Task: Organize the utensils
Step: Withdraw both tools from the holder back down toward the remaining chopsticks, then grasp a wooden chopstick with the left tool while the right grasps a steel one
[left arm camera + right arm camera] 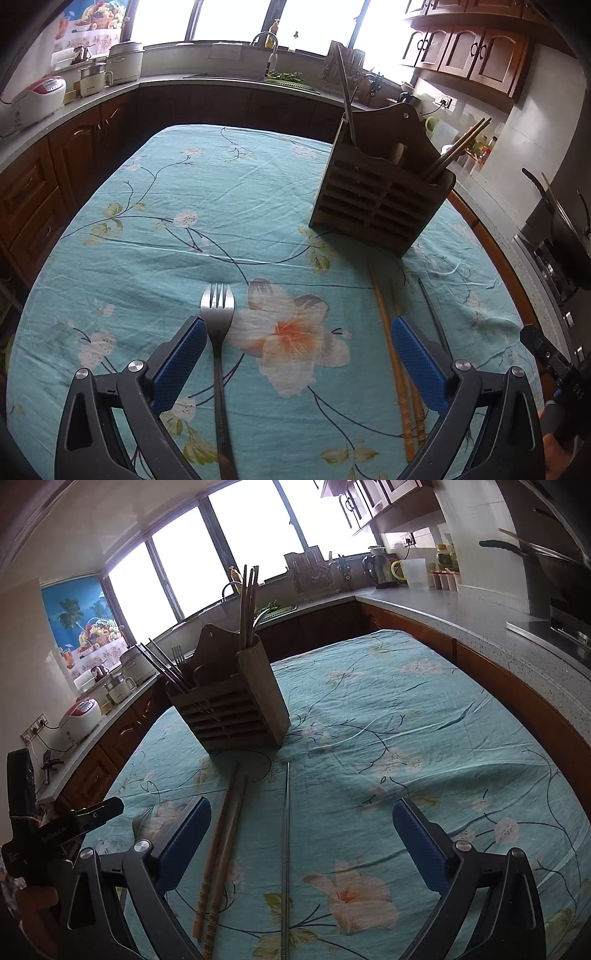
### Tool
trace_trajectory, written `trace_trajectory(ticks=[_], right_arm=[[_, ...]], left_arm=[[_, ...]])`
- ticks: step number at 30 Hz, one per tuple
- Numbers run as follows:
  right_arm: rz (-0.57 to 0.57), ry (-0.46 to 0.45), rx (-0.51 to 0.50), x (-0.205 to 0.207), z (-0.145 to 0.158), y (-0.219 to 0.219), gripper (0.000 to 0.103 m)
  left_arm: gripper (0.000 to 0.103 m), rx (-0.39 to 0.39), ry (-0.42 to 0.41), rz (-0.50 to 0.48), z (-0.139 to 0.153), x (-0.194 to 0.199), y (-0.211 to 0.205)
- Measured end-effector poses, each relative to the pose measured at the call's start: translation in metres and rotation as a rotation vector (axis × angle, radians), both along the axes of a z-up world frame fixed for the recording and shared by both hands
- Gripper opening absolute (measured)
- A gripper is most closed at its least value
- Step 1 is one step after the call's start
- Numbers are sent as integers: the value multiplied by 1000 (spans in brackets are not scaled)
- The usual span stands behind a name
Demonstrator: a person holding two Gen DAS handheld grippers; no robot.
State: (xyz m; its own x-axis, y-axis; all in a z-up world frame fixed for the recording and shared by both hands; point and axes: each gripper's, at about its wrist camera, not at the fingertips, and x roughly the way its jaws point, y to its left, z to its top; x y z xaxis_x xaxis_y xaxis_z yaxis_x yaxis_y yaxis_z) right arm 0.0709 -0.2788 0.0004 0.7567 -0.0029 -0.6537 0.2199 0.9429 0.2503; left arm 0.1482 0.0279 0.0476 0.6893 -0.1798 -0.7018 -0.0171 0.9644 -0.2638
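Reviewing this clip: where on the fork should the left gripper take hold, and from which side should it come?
Grip the fork on its narrow neck just below the tines, coming down from above. It lies flat on the tablecloth, handle toward the camera, already between the open left gripper fingers and close to the left pad, so closing across the slim handle would probably pinch it cleanly. The broad head is harder to clamp.

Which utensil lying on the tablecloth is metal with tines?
The silver metal fork, between the left tool's open pads; the others lying there are straight chopsticks.
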Motion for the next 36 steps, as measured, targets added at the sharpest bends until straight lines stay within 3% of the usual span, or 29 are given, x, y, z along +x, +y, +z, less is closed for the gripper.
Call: trace_trajectory(ticks=[14,19,22,23,28,31,36], right_arm=[[46,54,28,21,-15,-5,96],[75,99,62,39,-25,-8,67],[99,126,81,52,-32,-6,54],[105,132,83,56,-34,-6,53],[129,169,81,77,-45,-3,39],[146,192,69,87,-50,-1,30],[164,226,46,99,-60,2,28]], left_arm=[[100,-5,70,-79,-19,40,-29],[98,14,73,-114,-26,64,-43],[86,15,94,-139,-34,83,-51],[79,13,103,-151,-37,90,-53],[65,22,138,-206,-47,122,-71],[50,35,158,-234,-55,139,-82],[37,69,212,-261,-72,164,-95]])
